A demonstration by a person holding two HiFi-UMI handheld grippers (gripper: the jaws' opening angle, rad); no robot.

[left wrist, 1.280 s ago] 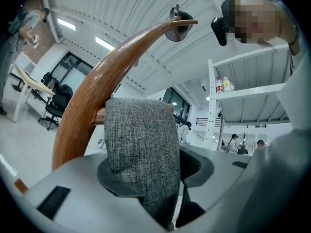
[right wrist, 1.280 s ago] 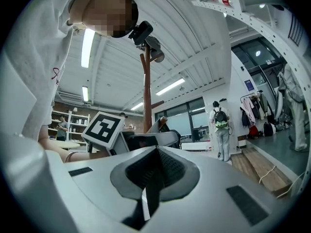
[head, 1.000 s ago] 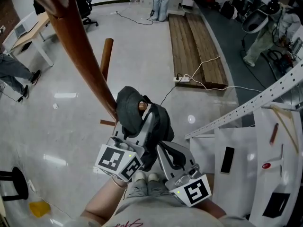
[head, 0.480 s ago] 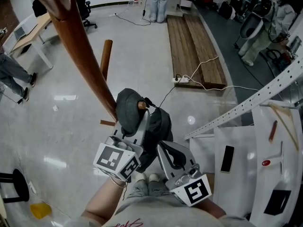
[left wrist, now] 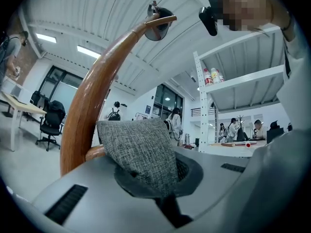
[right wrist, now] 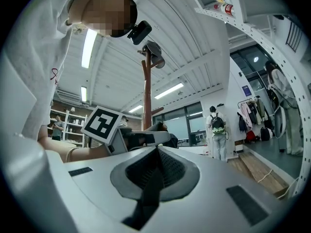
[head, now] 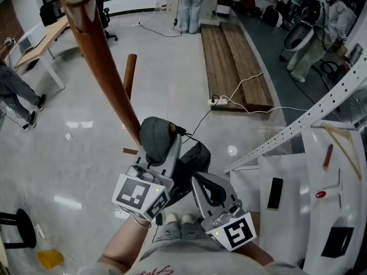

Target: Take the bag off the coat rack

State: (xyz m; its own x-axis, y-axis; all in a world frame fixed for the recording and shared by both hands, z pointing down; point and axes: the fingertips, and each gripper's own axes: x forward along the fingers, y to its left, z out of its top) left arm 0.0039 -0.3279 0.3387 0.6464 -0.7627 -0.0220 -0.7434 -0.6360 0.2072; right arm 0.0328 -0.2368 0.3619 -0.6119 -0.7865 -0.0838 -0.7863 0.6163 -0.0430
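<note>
The bag (head: 156, 137) hangs on the rack (head: 103, 62), whose pole slants up to the left of it. My left gripper (head: 171, 146) is just under the bag, touching it — my right gripper (head: 202, 183) is beside it, to the right and nearer me. Further right stands a shelf (head: 295, 216) with a phone (head: 275, 192) on it. Planks (head: 232, 56) lie on the floor beyond.
</note>
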